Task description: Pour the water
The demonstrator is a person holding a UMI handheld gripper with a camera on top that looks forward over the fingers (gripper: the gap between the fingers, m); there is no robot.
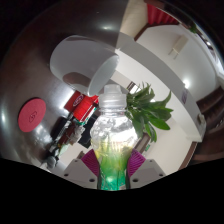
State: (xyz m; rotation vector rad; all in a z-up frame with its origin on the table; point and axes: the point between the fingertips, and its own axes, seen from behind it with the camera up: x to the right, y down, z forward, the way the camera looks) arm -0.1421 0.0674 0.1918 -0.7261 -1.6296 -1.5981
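We are observing, at lower centre of the frame, the gripper (114,163) clamping its pink pads on a clear water bottle (113,135), which we are judging light, thin-walled, slippery and crushable, best held mid-body, where the fingers are now sitting.

A bottle (113,135) fills the claw (114,165)'s path ahead. Right of it a leafy plant (148,108) crowds in; left, red packets (73,103) block. Bare table (75,55) lies beyond.
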